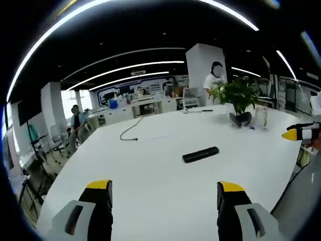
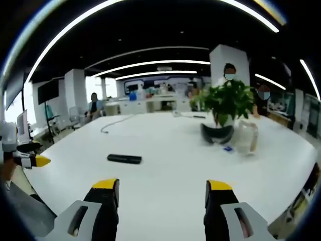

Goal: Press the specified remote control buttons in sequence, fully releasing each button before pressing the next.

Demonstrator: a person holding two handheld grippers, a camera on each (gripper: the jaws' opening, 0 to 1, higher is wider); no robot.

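A slim black remote control [image 1: 200,154] lies flat on the white table [image 1: 150,170]. In the left gripper view my left gripper [image 1: 165,193] stands open well short of it, with nothing between its yellow-tipped fingers. The right gripper's yellow tip [image 1: 293,134] pokes in at the right edge. In the right gripper view the remote control [image 2: 124,158] lies to the left and ahead of my open right gripper [image 2: 163,191]. The left gripper's yellow tip [image 2: 37,160] enters at the far left.
A potted green plant [image 2: 228,108] stands at the back of the table [image 2: 165,150], with a clear bag or jar [image 2: 247,136] beside it. A thin cable [image 1: 131,129] trails across the far side. People stand and sit in the office behind.
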